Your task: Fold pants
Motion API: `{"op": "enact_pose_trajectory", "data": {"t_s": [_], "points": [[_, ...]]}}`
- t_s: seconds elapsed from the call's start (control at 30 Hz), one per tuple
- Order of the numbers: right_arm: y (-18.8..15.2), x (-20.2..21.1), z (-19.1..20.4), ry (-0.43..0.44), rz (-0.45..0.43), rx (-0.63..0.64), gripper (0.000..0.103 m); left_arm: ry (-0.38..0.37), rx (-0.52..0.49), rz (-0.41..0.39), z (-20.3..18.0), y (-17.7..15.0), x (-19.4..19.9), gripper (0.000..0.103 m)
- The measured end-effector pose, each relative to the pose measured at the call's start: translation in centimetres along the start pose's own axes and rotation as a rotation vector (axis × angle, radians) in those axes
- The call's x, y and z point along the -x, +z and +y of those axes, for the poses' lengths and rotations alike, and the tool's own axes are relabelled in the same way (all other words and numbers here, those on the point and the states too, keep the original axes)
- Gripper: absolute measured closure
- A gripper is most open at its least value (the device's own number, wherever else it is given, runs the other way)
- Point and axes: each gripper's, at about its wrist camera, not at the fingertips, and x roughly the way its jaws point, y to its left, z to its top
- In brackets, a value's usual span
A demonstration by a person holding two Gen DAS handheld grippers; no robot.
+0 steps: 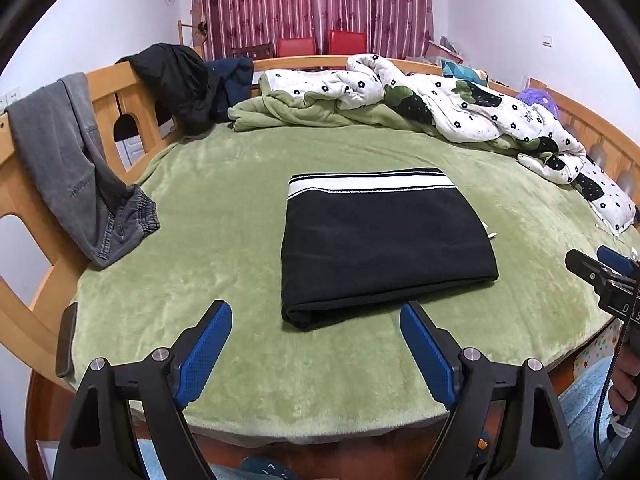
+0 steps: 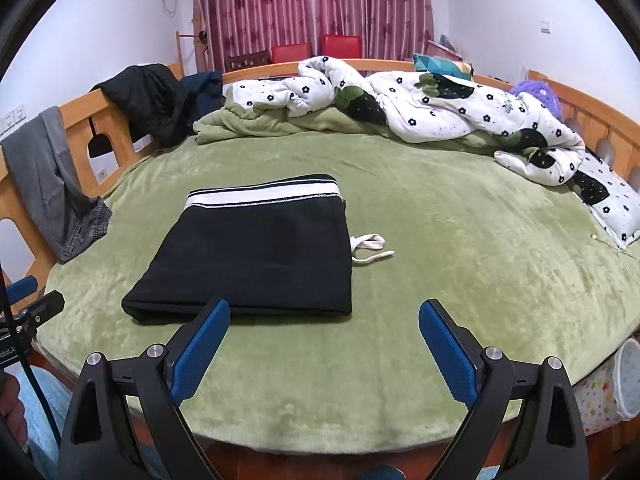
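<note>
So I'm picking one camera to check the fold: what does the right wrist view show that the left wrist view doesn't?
Only the right wrist view shows the white drawstring looping out beside the folded black pants. Only the left wrist view shows the dark phone at the bed's near-left edge. Both show the pants lying folded on the green blanket, gray pants on the rail, and both grippers open and empty.

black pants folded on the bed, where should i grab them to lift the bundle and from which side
Probably the thick folded edge nearest the person, on the black pants. The layers stack there into a rounded roll that open jaws can pinch whole. Come in low from the near side, the left gripper at the left near corner and the right gripper at the right. Avoid the side with the loose white drawstring.
</note>
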Motion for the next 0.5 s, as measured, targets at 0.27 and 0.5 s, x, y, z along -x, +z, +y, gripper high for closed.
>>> {"op": "enact_pose_trajectory", "data": {"t_s": [0.27,0.5], "points": [[-0.7,1.8,-0.3,-0.024,-0.025,-0.005,0.007,0.0,0.006,0.003,-0.5,-0.8,0.9,0.017],[-1.1,1.8,0.0,-0.039,-0.02,0.01,0.007,0.006,0.013,0.008,-0.4,-1.0,0.8,0.017]]}}
